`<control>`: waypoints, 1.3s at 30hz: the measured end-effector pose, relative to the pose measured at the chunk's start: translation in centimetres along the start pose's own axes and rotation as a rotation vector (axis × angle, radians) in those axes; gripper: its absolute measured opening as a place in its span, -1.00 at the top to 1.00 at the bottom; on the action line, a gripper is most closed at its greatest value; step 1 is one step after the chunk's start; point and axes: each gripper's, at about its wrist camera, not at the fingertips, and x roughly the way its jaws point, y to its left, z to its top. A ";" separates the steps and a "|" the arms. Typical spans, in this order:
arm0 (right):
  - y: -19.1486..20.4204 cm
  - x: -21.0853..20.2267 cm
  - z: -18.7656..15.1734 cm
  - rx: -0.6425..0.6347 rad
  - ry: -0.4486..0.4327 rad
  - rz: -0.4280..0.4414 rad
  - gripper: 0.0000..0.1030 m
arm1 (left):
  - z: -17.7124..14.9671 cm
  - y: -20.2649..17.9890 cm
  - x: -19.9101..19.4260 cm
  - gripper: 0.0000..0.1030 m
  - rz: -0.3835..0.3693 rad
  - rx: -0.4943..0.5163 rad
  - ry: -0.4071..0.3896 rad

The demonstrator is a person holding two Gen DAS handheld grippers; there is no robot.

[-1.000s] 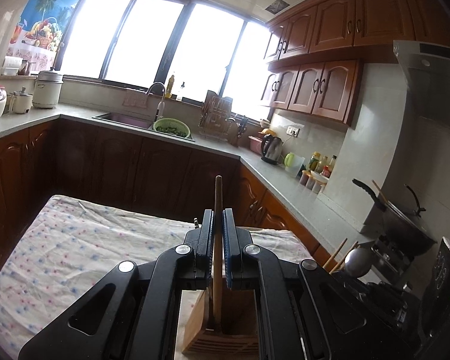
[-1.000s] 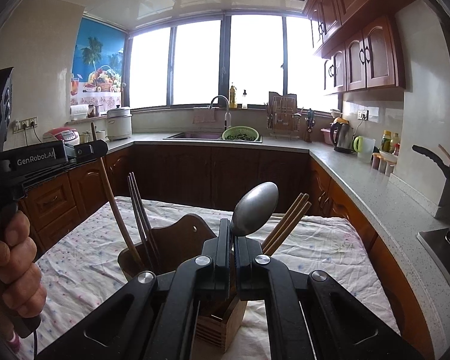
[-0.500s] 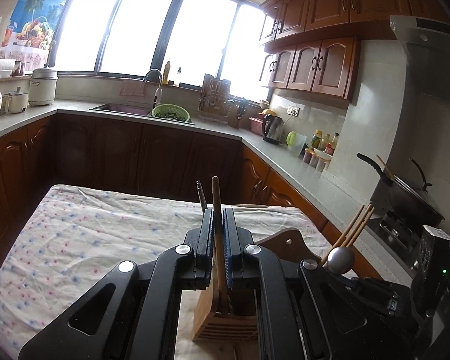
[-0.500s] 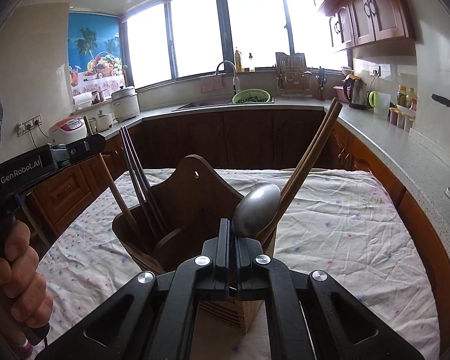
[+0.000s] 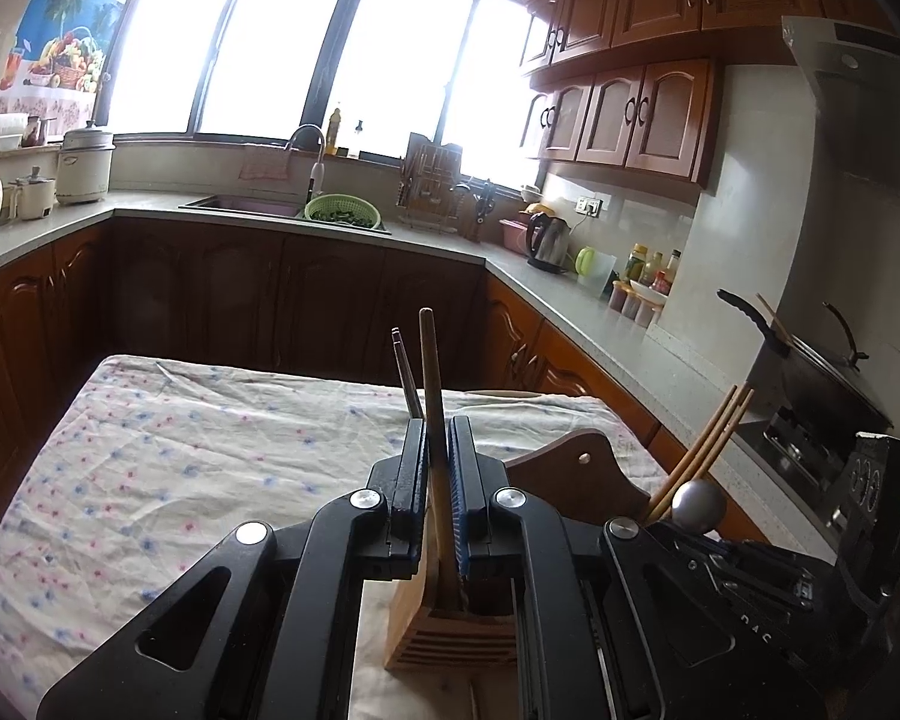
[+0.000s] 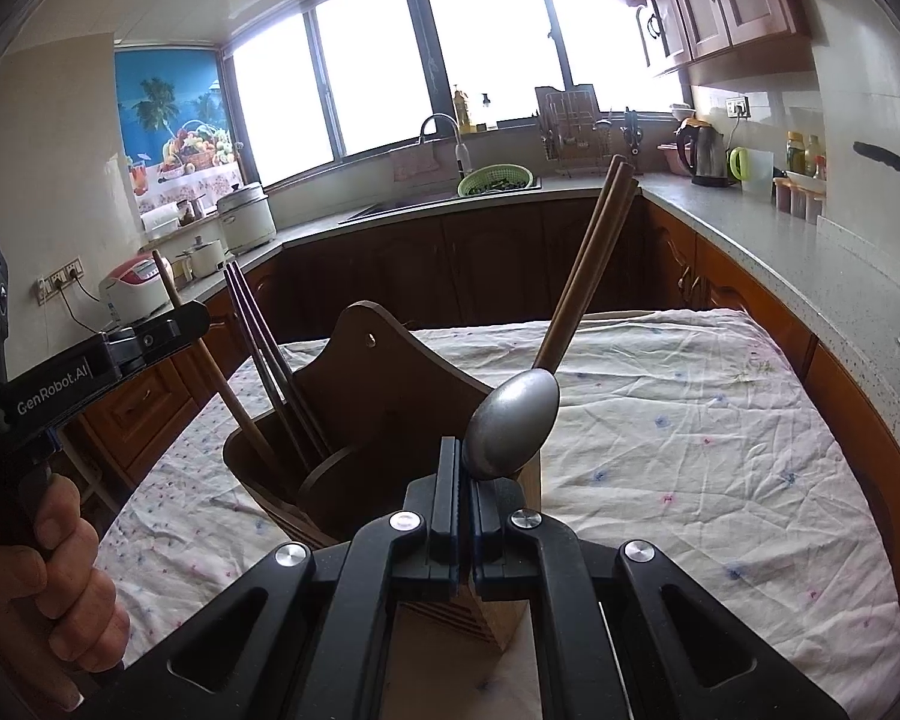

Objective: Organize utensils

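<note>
A wooden utensil holder [image 6: 378, 396] stands on the cloth-covered table [image 6: 690, 420]. My left gripper [image 5: 437, 423] is shut on a light wooden chopstick [image 5: 431, 360] that stands nearly upright, its lower end inside the holder [image 5: 450, 630]. A pair of dark chopsticks [image 5: 407, 378] leans in the same compartment. My right gripper [image 6: 463, 468] is shut on a metal spoon [image 6: 513, 426]. The spoon's bowl points up above the jaws and its handle is hidden behind them, over the holder's front compartment. A pair of brown chopsticks [image 6: 588, 258] leans out to the right.
A person's hand [image 6: 60, 570] grips the left gripper's handle at the left edge. Counters run round the room with a sink, a green colander [image 5: 342, 216], a kettle [image 5: 546, 243] and a wok [image 5: 822, 384] on the stove at the right.
Both grippers have sunk toward the holder, which now looms larger in both views. The chopstick and the spoon went down with them, and the right view has rolled.
</note>
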 end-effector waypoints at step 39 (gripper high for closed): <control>-1.2 -3.0 -0.5 0.052 -0.054 -0.056 -0.31 | -1.0 1.6 -1.9 -0.56 0.045 -0.033 0.041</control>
